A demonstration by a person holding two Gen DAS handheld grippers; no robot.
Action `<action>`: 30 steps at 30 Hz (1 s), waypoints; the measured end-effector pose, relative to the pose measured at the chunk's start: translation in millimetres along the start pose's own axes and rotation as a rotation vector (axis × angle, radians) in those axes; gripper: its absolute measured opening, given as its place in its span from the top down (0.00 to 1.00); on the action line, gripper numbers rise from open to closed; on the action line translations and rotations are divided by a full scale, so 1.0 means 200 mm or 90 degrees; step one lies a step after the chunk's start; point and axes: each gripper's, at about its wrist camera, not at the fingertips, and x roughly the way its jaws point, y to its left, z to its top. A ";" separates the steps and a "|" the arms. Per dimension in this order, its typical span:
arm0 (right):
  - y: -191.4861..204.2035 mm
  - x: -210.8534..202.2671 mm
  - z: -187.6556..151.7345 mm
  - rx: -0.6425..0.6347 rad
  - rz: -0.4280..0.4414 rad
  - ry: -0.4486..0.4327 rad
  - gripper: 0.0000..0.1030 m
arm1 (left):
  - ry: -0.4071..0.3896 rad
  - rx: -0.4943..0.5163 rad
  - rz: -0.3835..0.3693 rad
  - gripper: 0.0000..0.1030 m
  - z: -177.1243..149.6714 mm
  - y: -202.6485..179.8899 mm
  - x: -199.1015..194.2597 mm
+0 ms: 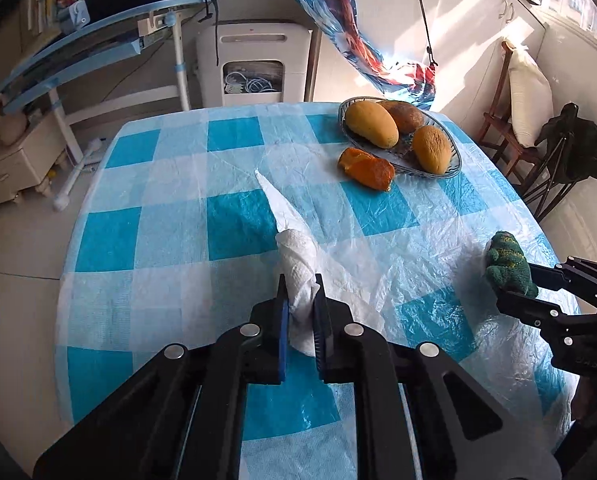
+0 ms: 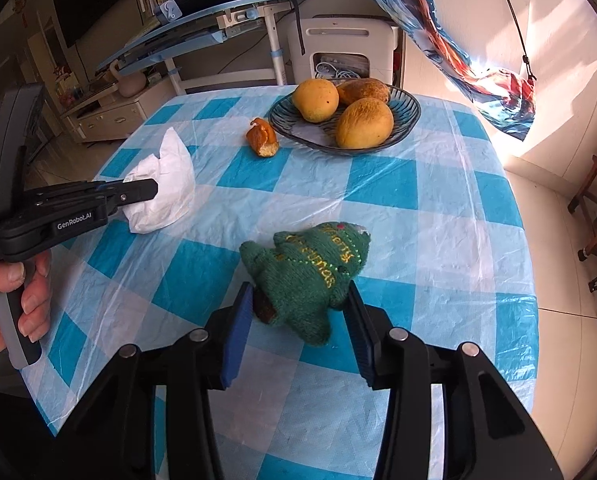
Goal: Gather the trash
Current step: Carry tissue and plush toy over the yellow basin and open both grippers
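Note:
My left gripper (image 1: 301,280) is shut on a crumpled white paper towel (image 1: 298,264), which rests on the blue-and-white checked tablecloth (image 1: 178,240); the towel also shows in the right wrist view (image 2: 166,184) with the left gripper (image 2: 150,190) on it. My right gripper (image 2: 300,292) is closed around a green knitted Christmas-tree toy (image 2: 310,272), its pads touching both sides; the toy also shows in the left wrist view (image 1: 506,258). An orange peel (image 1: 368,168) lies beside the fruit bowl, also seen in the right wrist view (image 2: 263,138).
A glass bowl (image 1: 450,160) holds three mangoes (image 1: 372,124) at the table's far right. A white appliance (image 1: 254,64), a blue desk (image 1: 78,52) and wooden chairs (image 1: 510,128) stand beyond the table. A patterned cloth (image 1: 350,36) hangs above.

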 end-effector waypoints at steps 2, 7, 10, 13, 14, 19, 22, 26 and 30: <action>0.01 0.00 0.00 -0.002 0.001 -0.001 0.56 | -0.003 0.001 -0.005 0.90 -0.05 0.01 -0.06; 0.07 -0.04 0.00 -0.014 0.022 -0.009 0.57 | -0.005 -0.010 -0.015 0.90 -0.18 0.06 -0.21; 0.12 -0.09 -0.02 -0.021 0.035 -0.019 0.56 | -0.008 -0.016 -0.019 0.90 -0.26 0.07 -0.31; 0.17 -0.12 -0.05 -0.021 0.048 -0.023 0.56 | -0.019 -0.022 -0.027 0.90 -0.34 0.07 -0.45; 0.19 -0.14 -0.07 -0.022 0.055 -0.023 0.56 | -0.023 -0.020 -0.027 0.90 -0.37 0.06 -0.50; 0.31 -0.29 -0.15 -0.041 0.081 -0.050 0.56 | -0.045 -0.017 -0.020 0.90 -0.52 0.03 -0.72; 0.37 -0.38 -0.27 -0.036 0.108 -0.064 0.56 | -0.059 -0.017 -0.006 0.90 -0.61 0.01 -0.84; 0.48 -0.48 -0.41 -0.071 0.120 -0.085 0.56 | -0.078 -0.020 0.015 0.90 -0.72 -0.02 -0.96; 0.55 -0.57 -0.50 -0.090 0.126 -0.111 0.56 | -0.095 -0.018 0.037 0.90 -0.79 -0.05 -1.06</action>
